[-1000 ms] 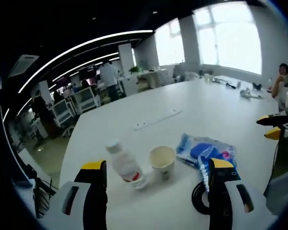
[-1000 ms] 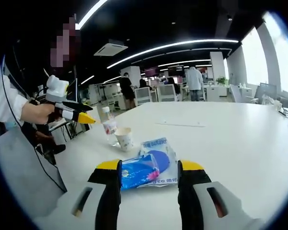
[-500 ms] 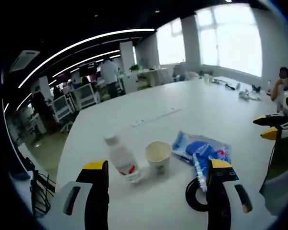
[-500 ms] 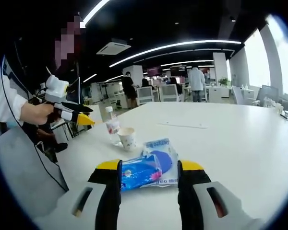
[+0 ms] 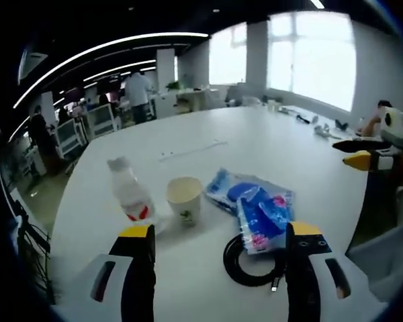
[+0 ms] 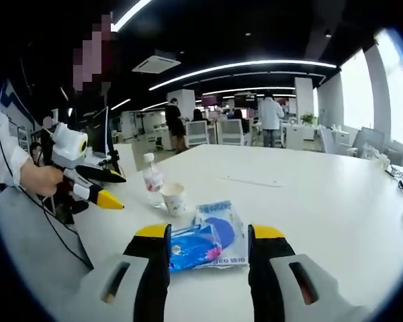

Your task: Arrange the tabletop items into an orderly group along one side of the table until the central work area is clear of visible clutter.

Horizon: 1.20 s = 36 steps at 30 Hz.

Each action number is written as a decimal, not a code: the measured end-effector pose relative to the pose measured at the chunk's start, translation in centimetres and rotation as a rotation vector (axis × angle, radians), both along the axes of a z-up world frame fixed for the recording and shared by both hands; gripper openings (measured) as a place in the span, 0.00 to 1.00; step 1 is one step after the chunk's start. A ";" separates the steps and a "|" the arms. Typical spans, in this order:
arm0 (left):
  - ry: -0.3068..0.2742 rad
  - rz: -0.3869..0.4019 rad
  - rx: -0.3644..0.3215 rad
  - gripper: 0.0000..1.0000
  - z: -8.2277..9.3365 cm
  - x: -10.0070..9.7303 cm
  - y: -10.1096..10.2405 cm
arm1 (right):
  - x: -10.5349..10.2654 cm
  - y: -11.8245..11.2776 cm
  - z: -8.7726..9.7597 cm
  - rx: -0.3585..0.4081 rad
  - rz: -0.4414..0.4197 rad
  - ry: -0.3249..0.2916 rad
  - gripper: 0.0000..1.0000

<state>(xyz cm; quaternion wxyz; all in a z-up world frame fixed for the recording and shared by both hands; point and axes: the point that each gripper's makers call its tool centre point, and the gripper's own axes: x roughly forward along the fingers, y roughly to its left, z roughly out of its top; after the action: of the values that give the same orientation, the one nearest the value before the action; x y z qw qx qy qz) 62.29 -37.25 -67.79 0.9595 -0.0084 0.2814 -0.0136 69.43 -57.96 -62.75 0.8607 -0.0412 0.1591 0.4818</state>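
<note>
items lie near one edge of the white table [image 5: 282,144], taken left to right in the left gripper view. first, a clear plastic bottle [image 5: 130,193] with a white cap and red label stands upright. just beside it, on its right, stands an open paper cup [image 5: 185,198]. further right lie two blue packets: a flat one [image 5: 236,189] on the table and a smaller one [image 5: 262,218] propped over it. the near end of the smaller packet rests on a black cable coil [image 5: 250,260], which sits closest to me.

my left gripper [image 5: 218,236] hovers above the table, jaws wide apart, holding nothing; the coil and smaller packet lie between the jaws in that view, but i cannot tell any contact. my right gripper [image 6: 207,236] likewise has its jaws spread and empty, with the smaller blue packet [image 6: 193,245] framed between them.

assessment: the five items already sit close together toward one side, and the broad middle of the table beyond them looks bare apart from a thin white strip [image 5: 191,149]. small objects [image 5: 326,127] remain at the far edge. what seems left is tidying: the packets overlap askew and the coil is half covered, so the group is not yet orderly.
</note>
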 end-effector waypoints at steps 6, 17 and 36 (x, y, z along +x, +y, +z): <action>-0.006 0.016 -0.011 0.76 0.6 -0.3 -1.8 | 1.6 1.5 -0.5 -0.026 0.122 -0.013 0.43; 0.140 0.146 -0.102 0.74 -3.5 -0.4 -7.5 | 3.7 3.8 -4.3 -0.137 0.411 0.010 0.42; 0.274 0.449 -0.298 0.59 -9.3 -0.8 -10.9 | 4.4 7.2 -11.7 -0.252 0.585 0.146 0.41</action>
<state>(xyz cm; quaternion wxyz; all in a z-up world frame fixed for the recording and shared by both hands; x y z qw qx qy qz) 61.50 -48.15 -77.12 0.8797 -0.2130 0.3943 0.1591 73.79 -50.79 -74.46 0.6604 -0.1567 0.2602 0.6868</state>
